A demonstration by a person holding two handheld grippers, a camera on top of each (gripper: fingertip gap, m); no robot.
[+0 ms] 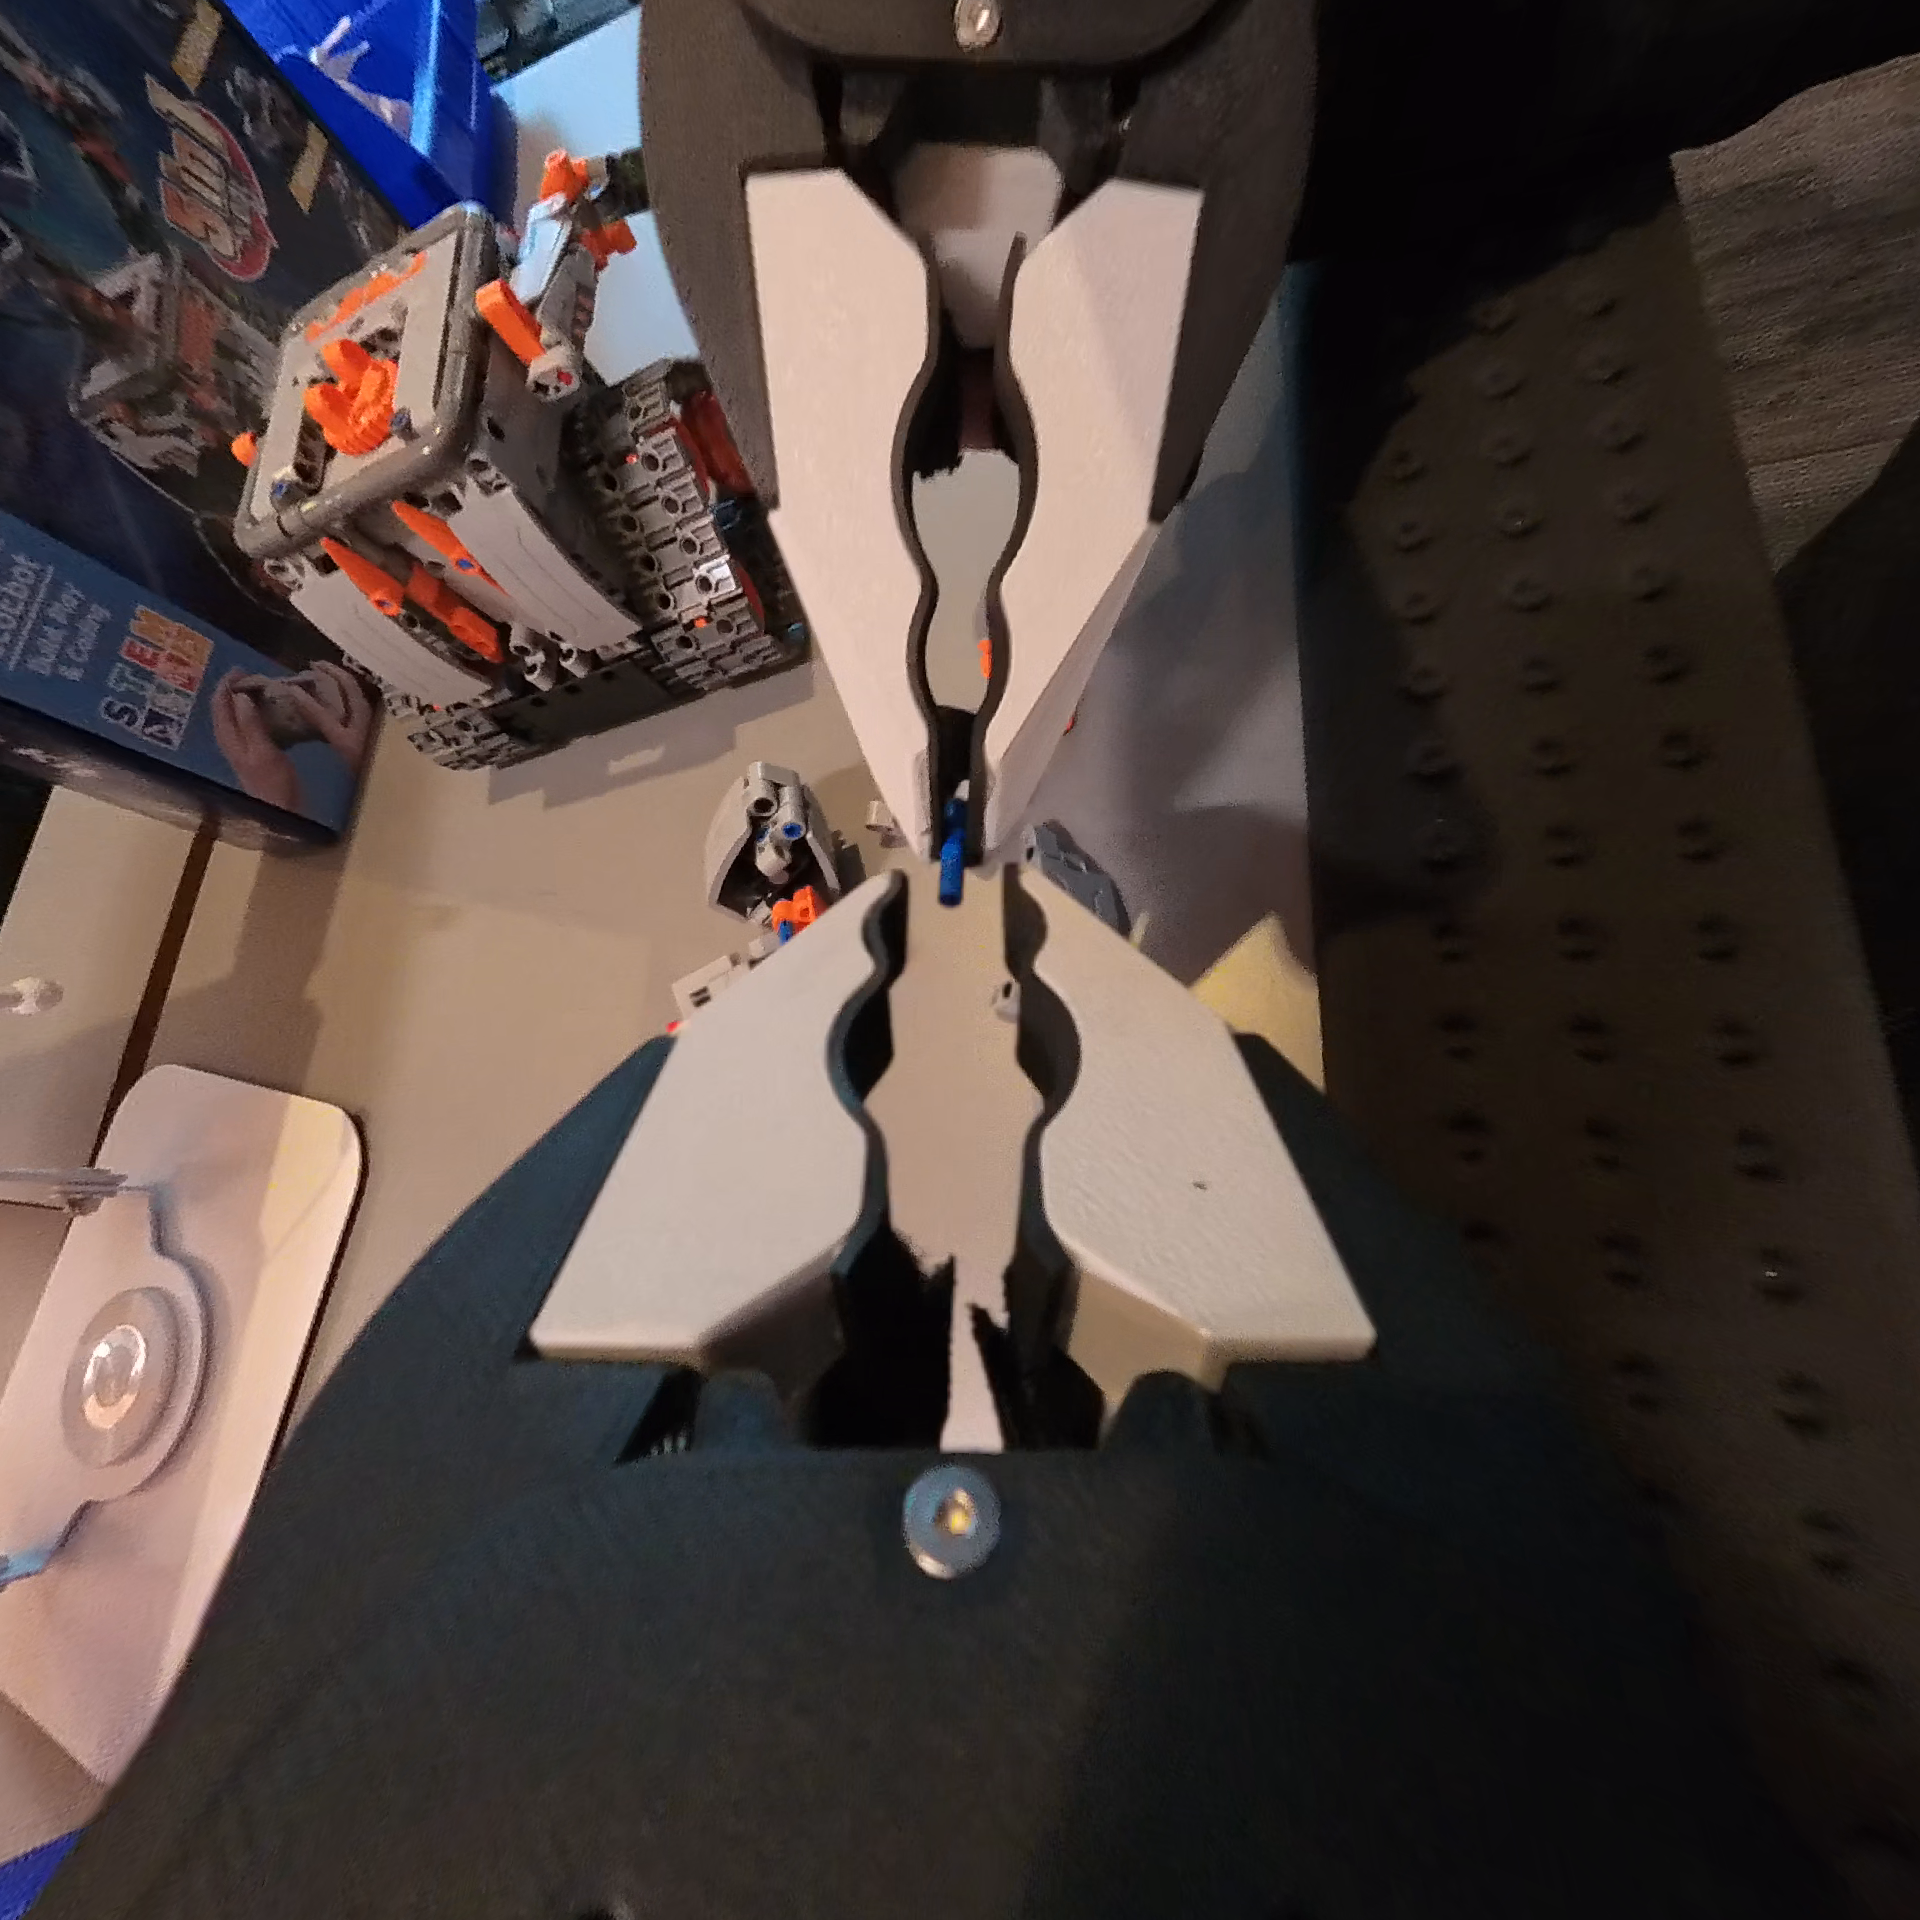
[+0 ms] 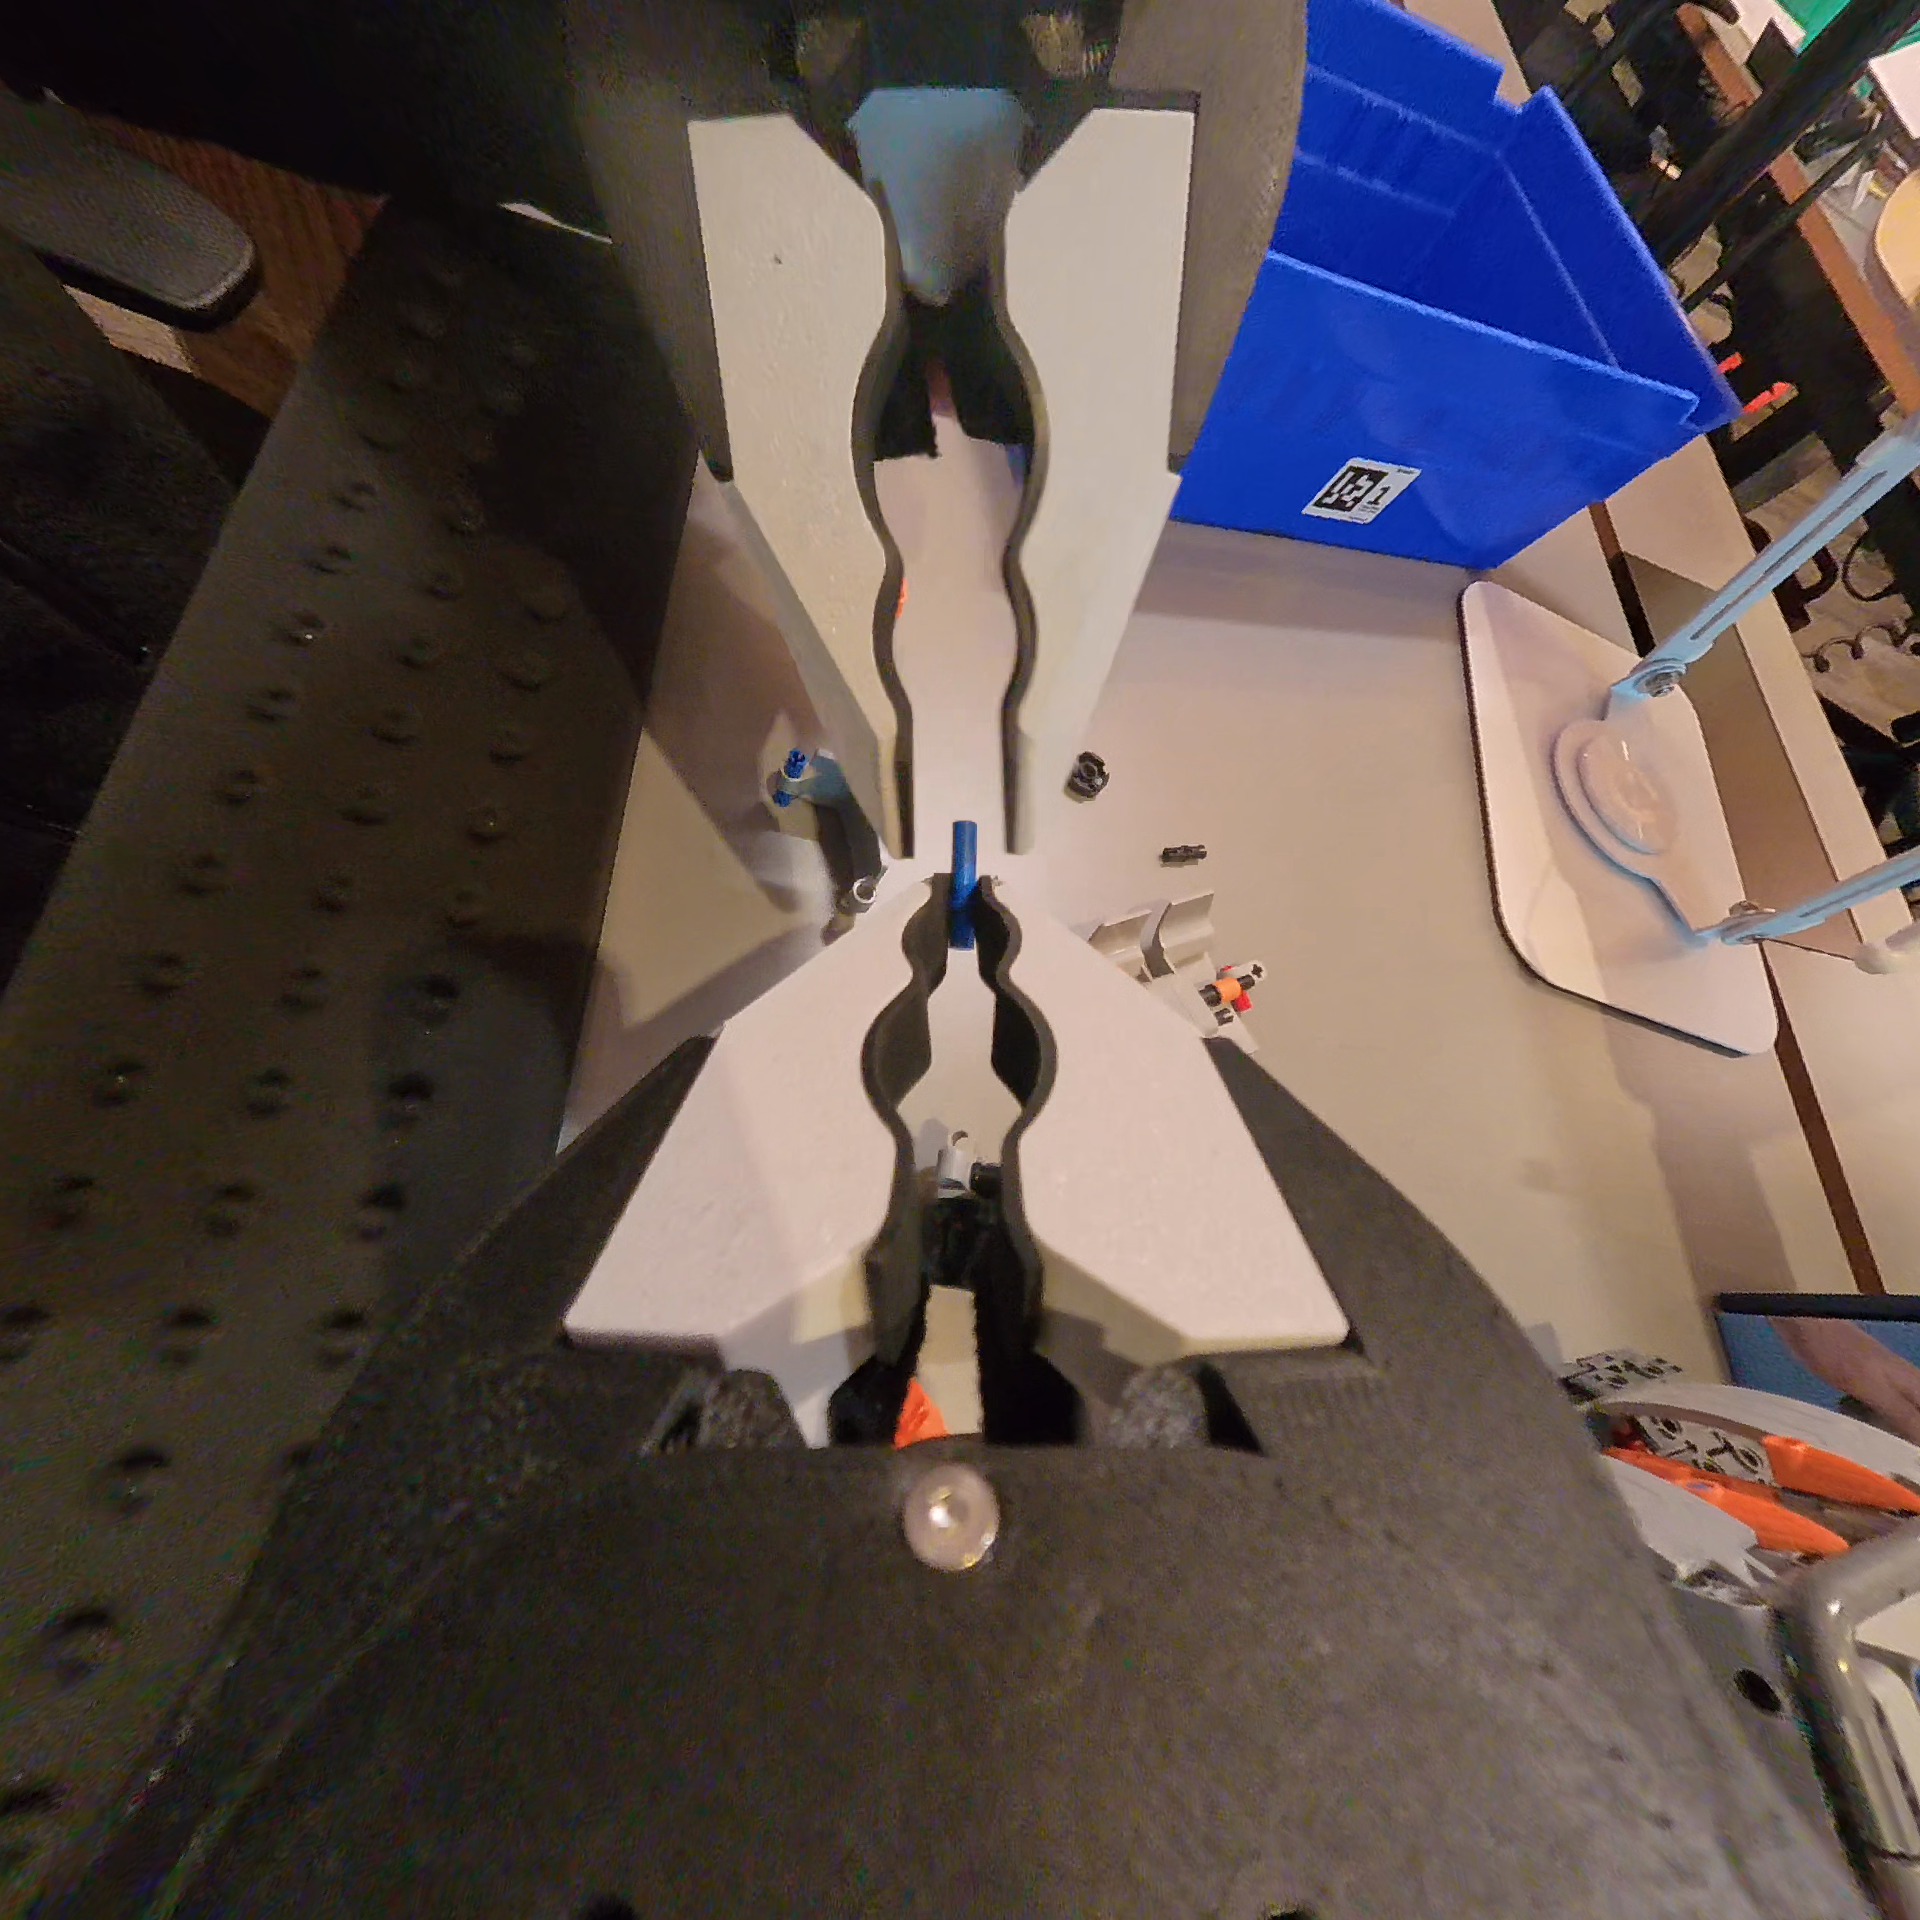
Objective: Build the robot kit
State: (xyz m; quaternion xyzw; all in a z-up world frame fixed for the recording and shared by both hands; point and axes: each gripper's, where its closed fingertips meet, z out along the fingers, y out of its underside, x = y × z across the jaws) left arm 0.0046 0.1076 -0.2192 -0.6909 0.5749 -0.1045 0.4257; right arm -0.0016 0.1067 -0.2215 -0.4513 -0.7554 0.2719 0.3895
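Observation:
The two grippers face each other tip to tip above a pale table (image 2: 1299, 1039). In the right wrist view, my right gripper (image 2: 961, 906) is shut on a small blue pin (image 2: 963, 862) that sticks out forward from its tips. My left gripper (image 2: 961, 831) stands open opposite it, with the pin's free end reaching the gap between its tips, touched by neither pad. The left wrist view shows the same: my left gripper (image 1: 956, 894) is open, and the blue pin (image 1: 951, 868) is pinched in the right gripper (image 1: 958, 831) above it.
A grey and orange tracked brick model (image 1: 468, 499) and printed boxes (image 1: 156, 260) lie to the left. Loose grey parts (image 1: 769, 852), a black pin (image 2: 1184, 854), a blue bin (image 2: 1455, 343) and a white lamp base (image 2: 1621, 810) are nearby. A dark dimpled surface (image 1: 1558, 935) runs alongside. Left and right tips are no more than a few centimetres apart.

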